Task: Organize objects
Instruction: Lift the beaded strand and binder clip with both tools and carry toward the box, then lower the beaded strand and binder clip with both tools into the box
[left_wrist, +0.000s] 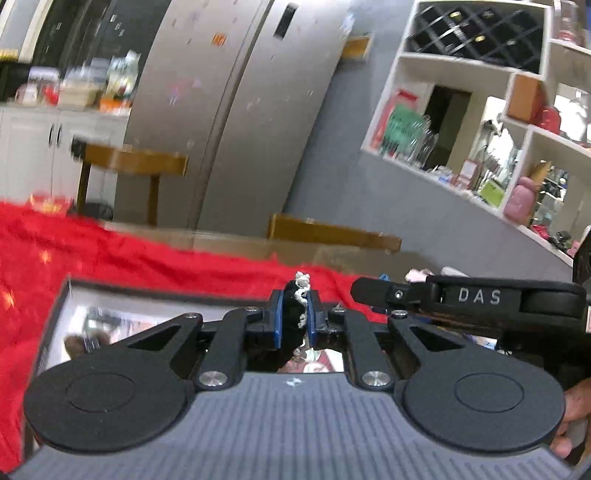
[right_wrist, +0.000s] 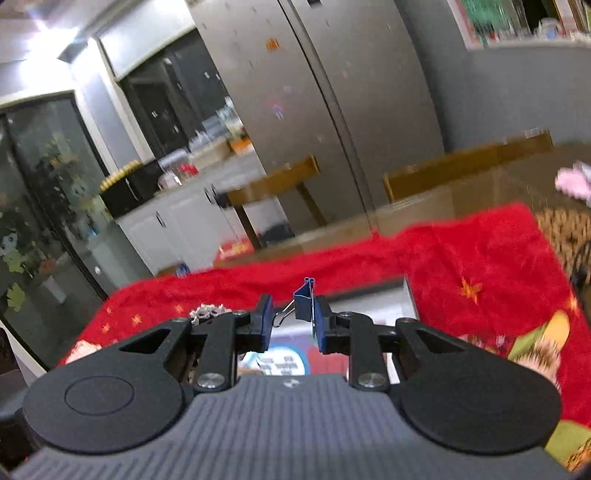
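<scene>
Left wrist view: small black object with a silvery-white beaded or lace-like trim (left_wrist: 300, 310), pinched upright between the blue pads of the left gripper (left_wrist: 297, 322), its trimmed top poking above the fingertips. Jaws drawn narrow, closed against both sides of that object. Directly below, a dark-framed reflective tray or mirror-like panel (left_wrist: 110, 314) lying on a bright red cloth (left_wrist: 110, 251) with small gold star shapes. To the right, seen side-on, the black right gripper (left_wrist: 369, 290), its body marked "DAS" in raised pale letters (the only legible writing in either view). Part of a hand (left_wrist: 572, 410) at the lower right edge.

Right wrist view: blue metal binder clip with silver wire handles (right_wrist: 304, 304), held aloft at the fingertips of the right gripper (right_wrist: 293, 326). Clip body pressed flat to the right blue pad, one wire handle reaching across to touch the left pad. Jaws moderately apart, braced on the clip across that span. At lower left, just past the left finger linkage, the same pale lacy trim (right_wrist: 207, 312) peeking up. Below the jaws, the framed panel showing blurred printed graphics, unreadable.

Beyond, in both views: tall silver double-door refrigerator (left_wrist: 236, 110), wooden chair backs (left_wrist: 136, 162), white wall shelving (left_wrist: 480, 110) crowded with blurred items.
</scene>
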